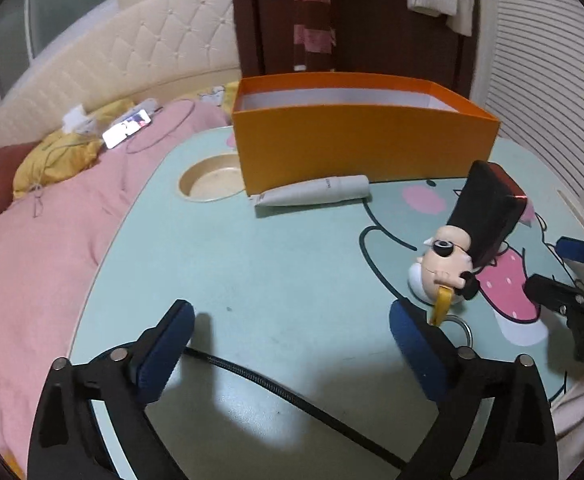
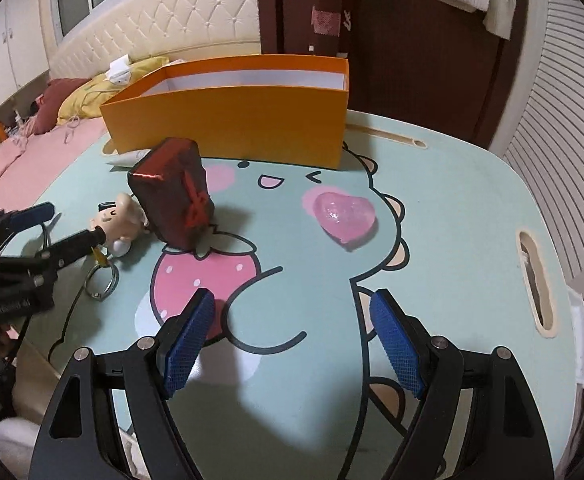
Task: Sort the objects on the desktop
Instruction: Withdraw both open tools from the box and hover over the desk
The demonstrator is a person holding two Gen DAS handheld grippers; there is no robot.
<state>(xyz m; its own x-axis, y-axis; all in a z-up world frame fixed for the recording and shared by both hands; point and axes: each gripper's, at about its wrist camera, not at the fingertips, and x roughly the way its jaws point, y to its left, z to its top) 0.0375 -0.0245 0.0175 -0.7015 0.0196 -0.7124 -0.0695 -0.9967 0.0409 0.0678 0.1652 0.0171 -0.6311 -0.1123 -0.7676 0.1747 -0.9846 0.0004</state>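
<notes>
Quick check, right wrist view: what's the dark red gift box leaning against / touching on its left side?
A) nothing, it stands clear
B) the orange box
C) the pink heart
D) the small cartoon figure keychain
D: the dark red gift box stands tilted with the cartoon figure keychain pressed up against its lower left side; the orange box sits behind it and the pink heart lies apart to its right.

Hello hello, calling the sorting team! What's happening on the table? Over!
Both tools open, empty: left tool, right tool. Orange box looks empty. Tube, doll keychain, red gift box, pink heart not sorted. Nothing blocking.
</notes>
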